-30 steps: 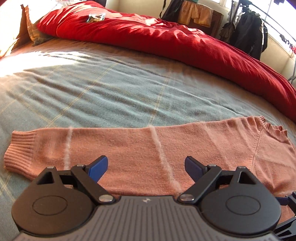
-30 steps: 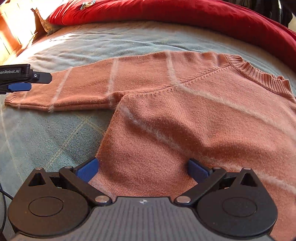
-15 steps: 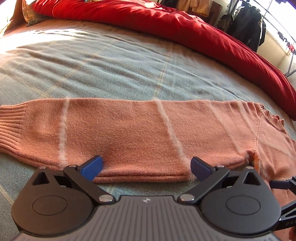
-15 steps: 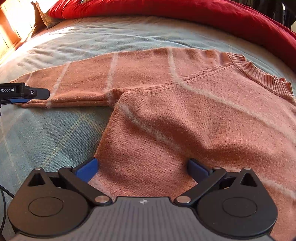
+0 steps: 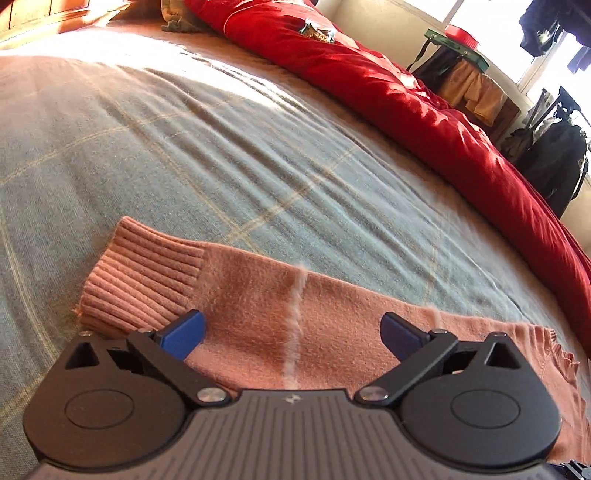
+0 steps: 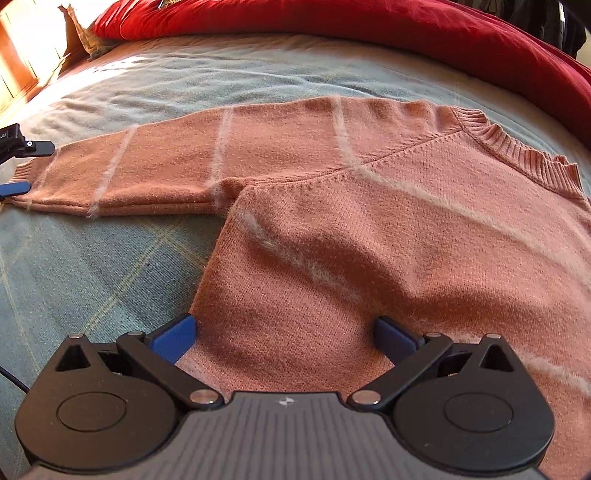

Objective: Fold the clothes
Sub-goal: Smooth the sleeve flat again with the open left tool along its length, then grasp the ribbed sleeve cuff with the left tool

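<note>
A salmon-pink knit sweater [image 6: 406, 240] with thin pale stripes lies flat on the bed, its collar [image 6: 517, 151] at the right and one sleeve [image 6: 166, 170] stretched out to the left. My left gripper [image 5: 291, 332] is open just above that sleeve, beside the ribbed cuff [image 5: 144, 280], with nothing pinched. The same gripper [image 6: 22, 168] shows at the sleeve's end in the right wrist view. My right gripper [image 6: 283, 338] is open over the left side edge of the sweater's body, its blue pads [image 6: 175, 338] wide apart.
A grey-blue checked blanket [image 5: 221, 166] covers the bed. A bunched red duvet [image 5: 406, 110] runs along the far side with a small object [image 5: 317, 31] on it. Wooden furniture [image 5: 37, 14] is at the upper left; dark hanging clothes [image 5: 554, 155] stand at the right.
My left gripper has slid left along the sleeve to the cuff and rolled, tilting its view. The right gripper has stayed in place over the sweater's body.
</note>
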### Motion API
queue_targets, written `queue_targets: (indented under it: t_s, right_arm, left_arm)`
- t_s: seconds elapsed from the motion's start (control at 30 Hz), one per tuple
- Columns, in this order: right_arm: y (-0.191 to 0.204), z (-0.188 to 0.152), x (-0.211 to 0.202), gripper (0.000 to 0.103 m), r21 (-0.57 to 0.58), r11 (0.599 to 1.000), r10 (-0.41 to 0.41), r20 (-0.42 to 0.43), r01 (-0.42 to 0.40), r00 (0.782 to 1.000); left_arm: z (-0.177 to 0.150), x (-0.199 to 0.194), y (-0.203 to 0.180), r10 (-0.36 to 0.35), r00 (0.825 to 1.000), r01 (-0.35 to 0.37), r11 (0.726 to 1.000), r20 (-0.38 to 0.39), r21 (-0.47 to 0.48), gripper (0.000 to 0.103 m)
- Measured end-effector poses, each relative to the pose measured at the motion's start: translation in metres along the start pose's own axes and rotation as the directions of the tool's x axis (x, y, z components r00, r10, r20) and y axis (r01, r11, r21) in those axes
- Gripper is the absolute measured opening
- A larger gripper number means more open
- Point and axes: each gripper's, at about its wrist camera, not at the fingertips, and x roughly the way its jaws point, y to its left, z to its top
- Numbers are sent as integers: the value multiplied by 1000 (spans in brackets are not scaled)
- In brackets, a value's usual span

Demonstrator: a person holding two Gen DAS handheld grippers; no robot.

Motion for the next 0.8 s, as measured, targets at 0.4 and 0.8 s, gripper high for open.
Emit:
queue_targets:
  t_s: [0.4,0.8]
  right_arm:
    - [-2,3,0,103,32,999,1,-12,-1,1000]
    - [-2,4,1,103,73,997,-11,-4,12,1000]
  left_arm:
    - [-48,-22,37,-259,965,245,817,48,-522,101]
    - [-32,12,47,-285,950,305,747,129,-591,101]
